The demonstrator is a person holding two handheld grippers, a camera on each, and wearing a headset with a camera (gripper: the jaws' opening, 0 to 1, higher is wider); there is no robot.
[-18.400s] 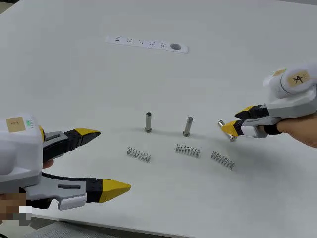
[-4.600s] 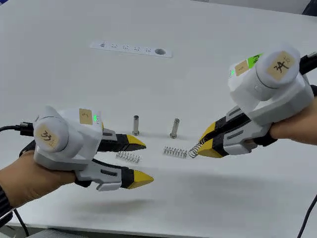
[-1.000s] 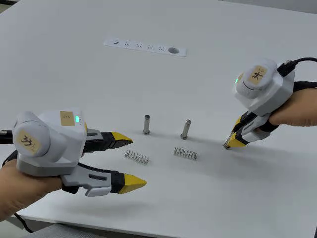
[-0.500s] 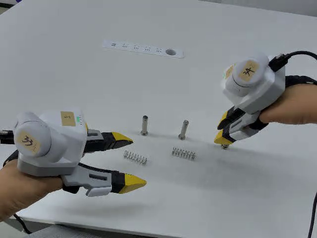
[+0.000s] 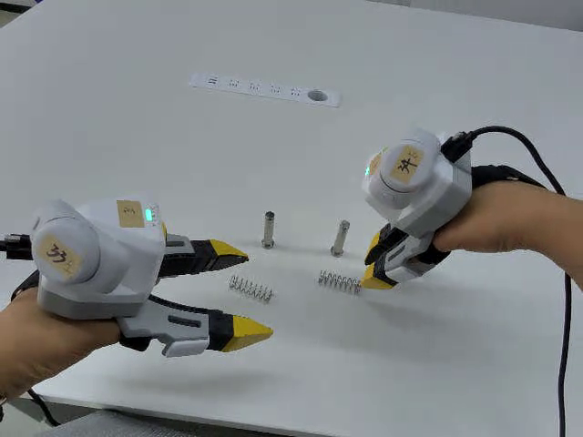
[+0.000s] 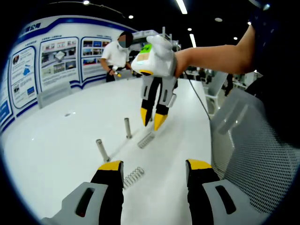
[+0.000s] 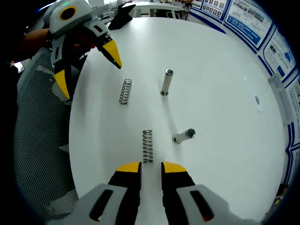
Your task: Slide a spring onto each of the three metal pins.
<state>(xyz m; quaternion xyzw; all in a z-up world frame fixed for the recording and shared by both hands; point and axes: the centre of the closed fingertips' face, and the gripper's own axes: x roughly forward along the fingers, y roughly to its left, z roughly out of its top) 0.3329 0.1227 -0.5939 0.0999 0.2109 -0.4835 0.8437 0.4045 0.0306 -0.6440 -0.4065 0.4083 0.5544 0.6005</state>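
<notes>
Leftmost, the left gripper (image 5: 259, 293) is held over the white table (image 5: 437, 382) with its jaws spread wide and nothing gripped. The first spring (image 5: 252, 289) is laid flat on the table, its long axis running roughly left to right across the head view. In the left gripper view it is seen between the two jaws, closer to the left one. Behind that spring the first pin (image 5: 269, 229) is stood upright, bare of any spring. Further right the second pin (image 5: 341, 238) is likewise stood upright and bare. In front of it the second spring (image 5: 340, 281) is laid flat, near the pin's base but apart from it. At that spring's right end the right gripper (image 5: 368, 273) is pointed down at the table, its jaws parted by a narrow gap with nothing caught between them.

The coming move is judged to be a pick of the second spring by this gripper, which is by far the nearer. The relation that matters is shown in the right gripper view. There the spring is lined up straight ahead of the jaws, its long axis continuing the gap between them and its near end just at the tips. A short advance would probably be needed so that the coils can be pinched across their width. In that view the second pin is set just to the right of the spring.
</notes>
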